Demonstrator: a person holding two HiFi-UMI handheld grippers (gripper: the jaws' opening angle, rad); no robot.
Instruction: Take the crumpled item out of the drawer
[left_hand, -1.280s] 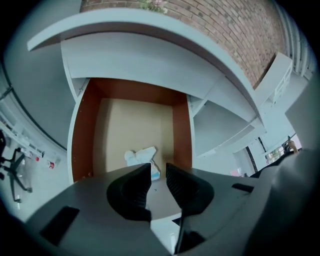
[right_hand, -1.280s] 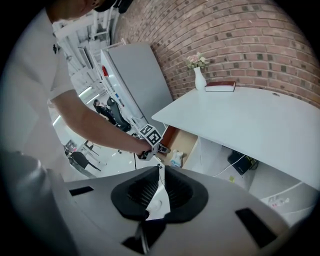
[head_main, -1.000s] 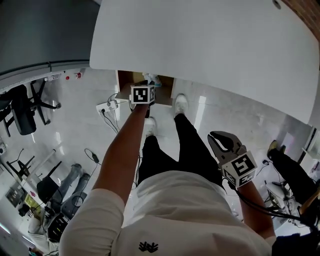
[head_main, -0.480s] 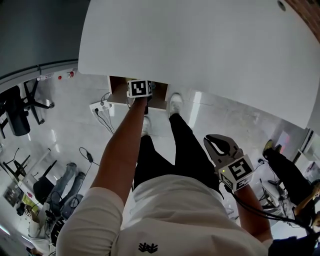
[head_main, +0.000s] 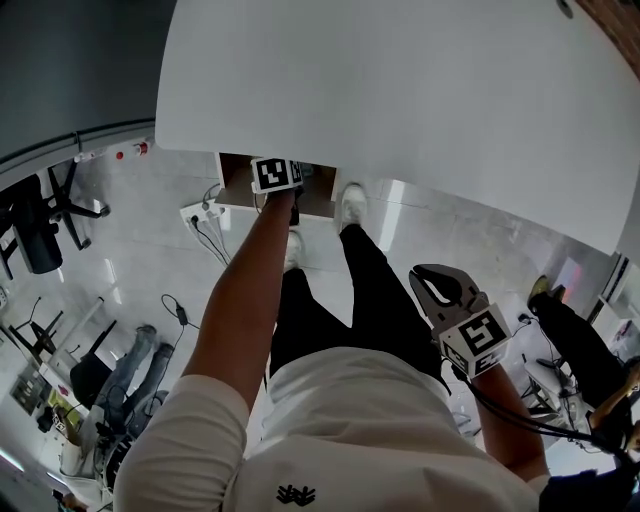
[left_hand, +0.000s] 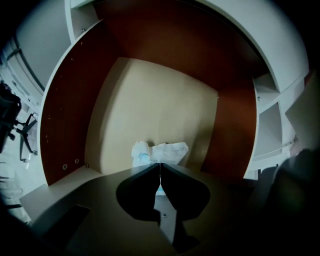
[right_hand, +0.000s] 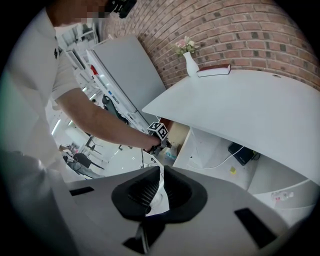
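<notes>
While the white table (head_main: 400, 90) is spreading wide above the open floor (head_main: 130, 250), the drawer (left_hand: 65, 115) is standing open under its near edge, its brown walls leaving free room around the middle. The left arm (head_main: 245, 290) is reaching straight forward, putting the left gripper (left_hand: 160, 165) inside the drawer. The right gripper (right_hand: 161, 172) is hanging low at the person's right side, jaws together on nothing. The left jaws are pressing shut on the near edge of the crumpled paper (left_hand: 162, 151), which is lying on the drawer's pale bottom.
</notes>
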